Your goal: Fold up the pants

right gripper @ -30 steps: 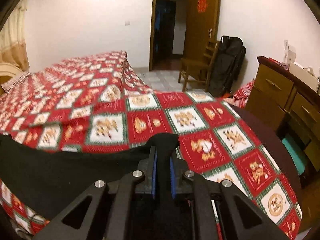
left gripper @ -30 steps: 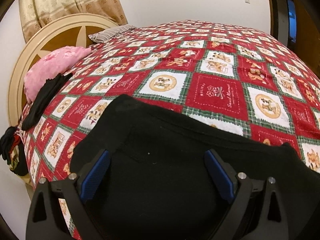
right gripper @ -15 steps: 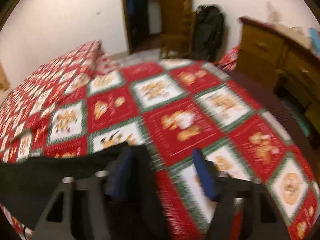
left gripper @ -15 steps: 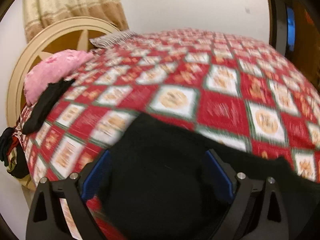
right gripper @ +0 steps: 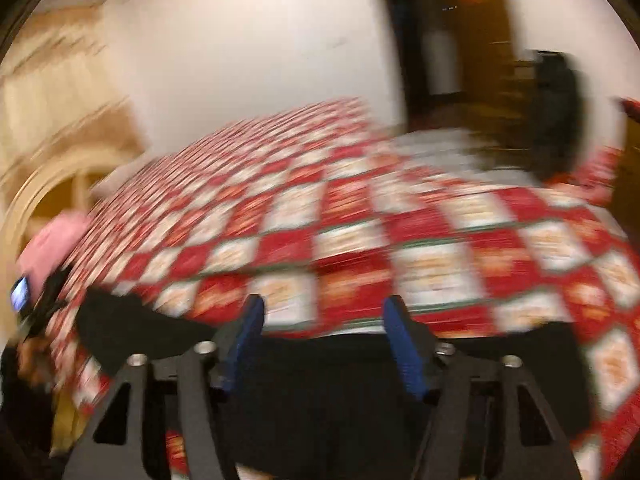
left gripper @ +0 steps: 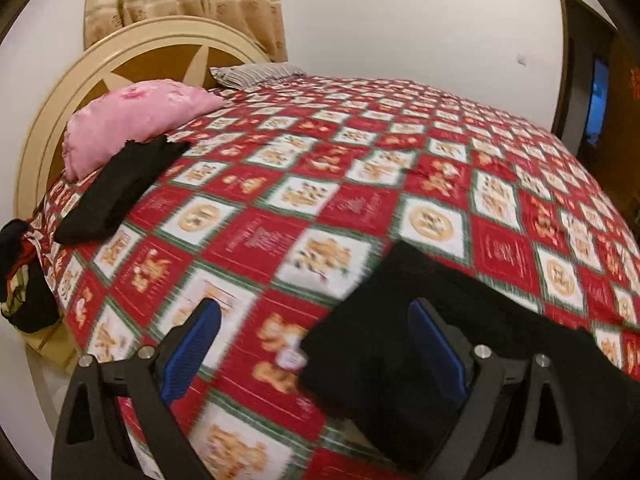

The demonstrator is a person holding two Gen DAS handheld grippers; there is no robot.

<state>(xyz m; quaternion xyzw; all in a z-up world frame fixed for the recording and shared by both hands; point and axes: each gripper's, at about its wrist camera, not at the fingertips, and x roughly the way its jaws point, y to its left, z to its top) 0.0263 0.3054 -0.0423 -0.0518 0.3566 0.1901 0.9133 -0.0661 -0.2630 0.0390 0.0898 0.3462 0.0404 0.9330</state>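
Observation:
Black pants [left gripper: 404, 332] lie folded on the red patterned bedspread [left gripper: 360, 184] near the bed's front edge. My left gripper [left gripper: 316, 344] is open; its right finger sits over the pants' left end, its left finger over bare bedspread. The right wrist view is blurred by motion. There the pants [right gripper: 304, 392] spread under and in front of my right gripper [right gripper: 322, 340], which is open with nothing between its blue pads.
A pink pillow [left gripper: 132, 120] and a striped pillow [left gripper: 256, 74] rest at the round headboard [left gripper: 80, 92]. Another black garment [left gripper: 116, 192] lies by the pink pillow. Dark clothes [left gripper: 20, 276] hang off the bed's left corner. A doorway [left gripper: 596, 92] opens at right.
My right gripper has let go of the pants and swung left. My left gripper has shifted left, so the pants now sit under its right finger only.

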